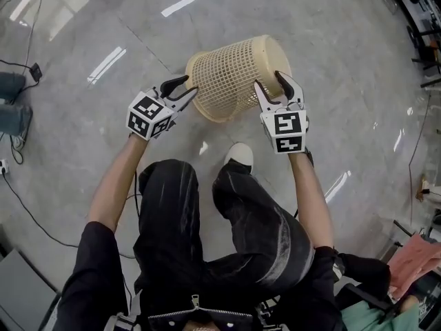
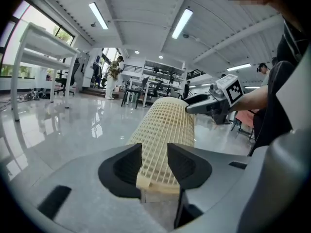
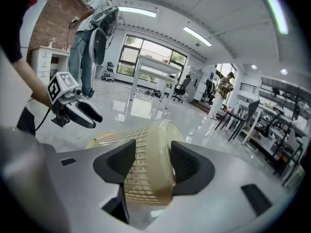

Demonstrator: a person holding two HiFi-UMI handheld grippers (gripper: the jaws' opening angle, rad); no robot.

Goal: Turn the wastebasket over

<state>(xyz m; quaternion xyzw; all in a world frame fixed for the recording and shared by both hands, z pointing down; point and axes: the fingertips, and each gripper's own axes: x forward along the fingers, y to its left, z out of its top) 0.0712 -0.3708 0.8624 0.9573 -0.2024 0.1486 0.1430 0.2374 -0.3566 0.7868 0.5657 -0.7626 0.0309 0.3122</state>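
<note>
**Wastebasket on its side, between both grippers**

The wastebasket (image 1: 234, 74) is tipped over, mouth towards the left gripper (image 1: 187, 87), base up-right. I can't tell whether it touches the floor (image 1: 83, 33).
Left gripper: jaws wide apart, with the mouth rim between them and not pinched.
Right gripper (image 1: 269, 81): jaws partly closed, clamped on the base edge.
The person's white shoe (image 1: 239, 156) sits just below the basket, close in.
Cables (image 1: 27, 212) trail far left, well clear.
A white table (image 2: 43, 42) stands far behind.
</note>
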